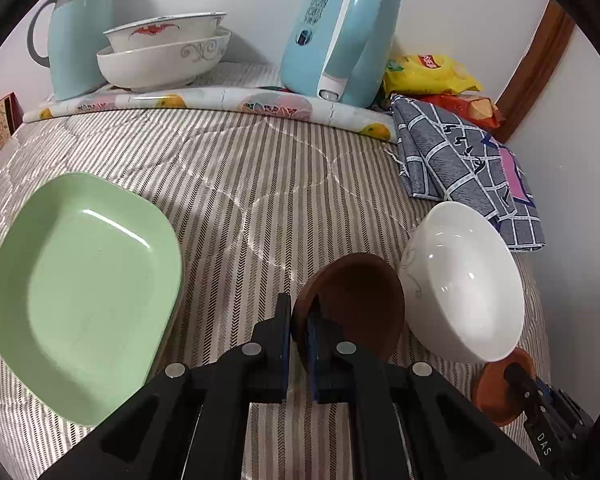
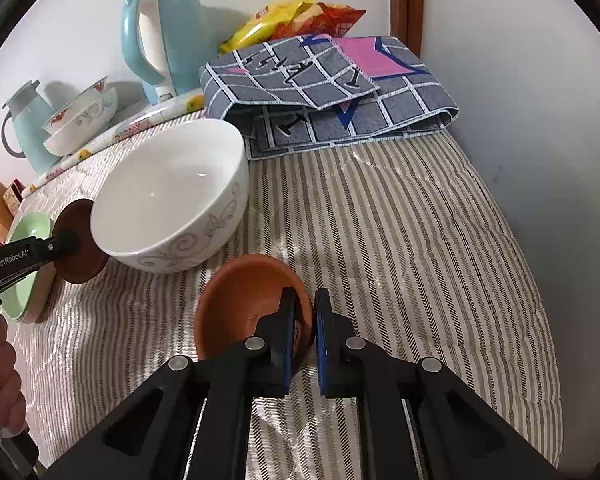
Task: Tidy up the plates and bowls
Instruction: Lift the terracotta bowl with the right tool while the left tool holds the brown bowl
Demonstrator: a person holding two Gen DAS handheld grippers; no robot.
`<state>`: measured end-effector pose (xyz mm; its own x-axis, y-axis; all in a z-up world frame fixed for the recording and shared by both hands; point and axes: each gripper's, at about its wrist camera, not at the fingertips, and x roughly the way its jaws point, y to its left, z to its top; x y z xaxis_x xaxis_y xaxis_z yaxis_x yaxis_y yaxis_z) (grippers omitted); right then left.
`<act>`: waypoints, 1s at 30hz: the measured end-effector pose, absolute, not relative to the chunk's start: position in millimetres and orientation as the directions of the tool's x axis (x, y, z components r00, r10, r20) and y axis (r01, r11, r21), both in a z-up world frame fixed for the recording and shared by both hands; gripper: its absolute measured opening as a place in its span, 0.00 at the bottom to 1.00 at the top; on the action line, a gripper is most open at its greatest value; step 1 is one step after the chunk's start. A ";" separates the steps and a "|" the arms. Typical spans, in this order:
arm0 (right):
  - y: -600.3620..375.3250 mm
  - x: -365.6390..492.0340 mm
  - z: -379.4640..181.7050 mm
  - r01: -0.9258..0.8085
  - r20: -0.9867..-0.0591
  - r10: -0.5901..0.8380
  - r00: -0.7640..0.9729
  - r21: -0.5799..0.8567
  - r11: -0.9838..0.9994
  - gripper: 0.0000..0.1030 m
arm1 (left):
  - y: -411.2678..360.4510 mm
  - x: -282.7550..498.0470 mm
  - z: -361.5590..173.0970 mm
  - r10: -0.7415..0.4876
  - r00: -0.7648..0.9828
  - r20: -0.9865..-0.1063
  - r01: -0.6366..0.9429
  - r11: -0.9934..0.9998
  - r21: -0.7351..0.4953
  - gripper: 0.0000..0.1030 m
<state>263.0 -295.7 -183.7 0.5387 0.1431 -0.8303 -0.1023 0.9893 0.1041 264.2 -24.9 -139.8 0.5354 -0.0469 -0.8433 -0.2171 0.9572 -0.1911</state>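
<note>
My left gripper (image 1: pixel 299 316) is shut on the rim of a dark brown small dish (image 1: pixel 360 300), held tilted above the striped bedcover; it also shows in the right wrist view (image 2: pixel 80 248). My right gripper (image 2: pixel 305 308) is shut on the rim of an orange-brown small dish (image 2: pixel 244 300), seen in the left wrist view too (image 1: pixel 496 388). A white bowl with grey swirls (image 1: pixel 464 284) (image 2: pixel 168 196) sits between the two dishes. A green square plate (image 1: pixel 84 292) (image 2: pixel 24 276) lies at the left.
At the back, two stacked patterned bowls (image 1: pixel 164 52) stand on a fruit-print mat (image 1: pixel 220 100) beside a blue jug (image 1: pixel 80 32) and a blue kettle (image 1: pixel 340 36). A folded checked cloth (image 2: pixel 332 92) and snack bags (image 2: pixel 292 20) lie by the wall.
</note>
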 end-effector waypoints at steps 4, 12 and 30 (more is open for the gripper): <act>-293.1 258.8 -180.7 -0.104 -0.827 0.136 0.545 0.094 0.990 0.09 | -22.6 256.1 -133.8 -0.043 0.544 -0.838 -0.222 0.956 -0.193 0.07; -296.2 246.7 -164.5 -0.092 -0.810 0.145 0.568 0.112 0.989 0.09 | -21.2 239.7 -120.2 -0.044 0.565 -0.824 -0.225 0.953 -0.205 0.07; -310.2 223.3 -103.0 -0.080 -0.744 0.141 0.653 0.117 0.990 0.09 | -33.9 211.8 -68.4 -0.052 0.639 -0.768 -0.196 0.954 -0.228 0.07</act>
